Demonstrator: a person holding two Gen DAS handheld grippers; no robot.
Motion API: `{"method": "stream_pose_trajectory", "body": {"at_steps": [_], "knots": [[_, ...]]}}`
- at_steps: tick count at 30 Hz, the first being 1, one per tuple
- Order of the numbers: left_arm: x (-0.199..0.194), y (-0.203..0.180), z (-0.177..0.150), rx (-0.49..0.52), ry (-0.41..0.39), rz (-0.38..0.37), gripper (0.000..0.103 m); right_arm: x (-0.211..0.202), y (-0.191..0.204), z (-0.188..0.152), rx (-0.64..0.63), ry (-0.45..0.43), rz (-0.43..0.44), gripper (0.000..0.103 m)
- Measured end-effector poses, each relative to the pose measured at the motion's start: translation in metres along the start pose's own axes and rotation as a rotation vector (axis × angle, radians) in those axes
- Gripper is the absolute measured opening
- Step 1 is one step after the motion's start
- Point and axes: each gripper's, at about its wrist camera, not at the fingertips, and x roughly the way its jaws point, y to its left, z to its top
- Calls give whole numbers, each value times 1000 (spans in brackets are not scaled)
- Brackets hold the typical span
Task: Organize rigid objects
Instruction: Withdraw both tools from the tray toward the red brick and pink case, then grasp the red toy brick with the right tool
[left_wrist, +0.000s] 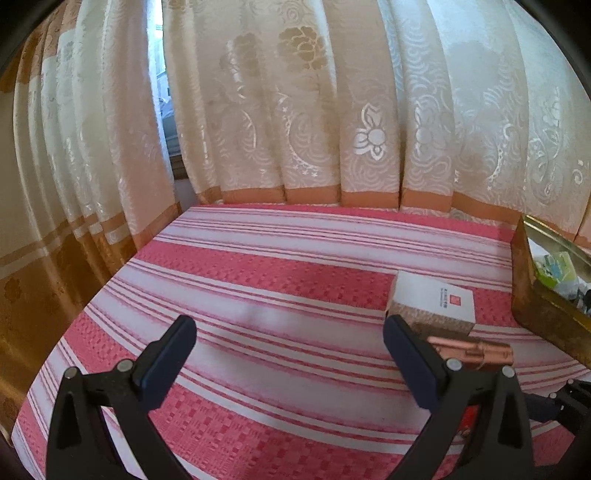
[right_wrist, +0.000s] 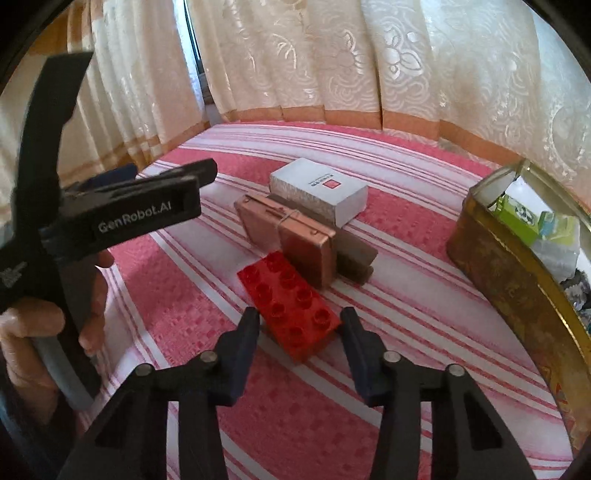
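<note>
The right claw (right_wrist: 297, 339) hangs spread wide with its tips on either side of the near end of the red brick (right_wrist: 290, 306), gripping nothing yet, so the step in hand appears to be picking that brick up, likely for the gold tin (right_wrist: 491, 254) off to the claw's right; the next move calls for lowering and closing squarely across the brick's sides. The right wrist view alone shows the brick, with the copper case (right_wrist: 291, 236) and white box (right_wrist: 319, 190) lined up beyond it. The left wrist view shows the left claw (left_wrist: 290, 345) gaping over bare striped cloth (left_wrist: 258, 280), holding nothing.
</note>
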Motion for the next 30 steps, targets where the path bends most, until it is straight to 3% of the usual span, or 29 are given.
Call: {"method": "stream_pose_trajectory", "body": {"at_steps": [4,10,14,20,22,27,29,30], "knots": [[0,2,0,-10,3,-30,102,-5,-7,-5,21,3,70,38],[0,4,0,-22,5,-20,102,-14,-7,-17,1,22,158,36],[1,7,0,-44,8,-25,102,-16,0,-16,-36,-12,101,37],[0,7,1,-50,6,-30,102,-6,15,-14,-102,19,64,48],[0,7,1,-51,6,-33,102,-5,16,-12,-113,16,45,63],[0,5,1,-41,7,-42,102,0,11,-1,-80,-9,58,64],[0,4,1,-36,9,-43,102,6,11,1,-76,11,56,51],[0,3,1,-34,10,-45,102,6,12,2,-80,12,42,36]]}}
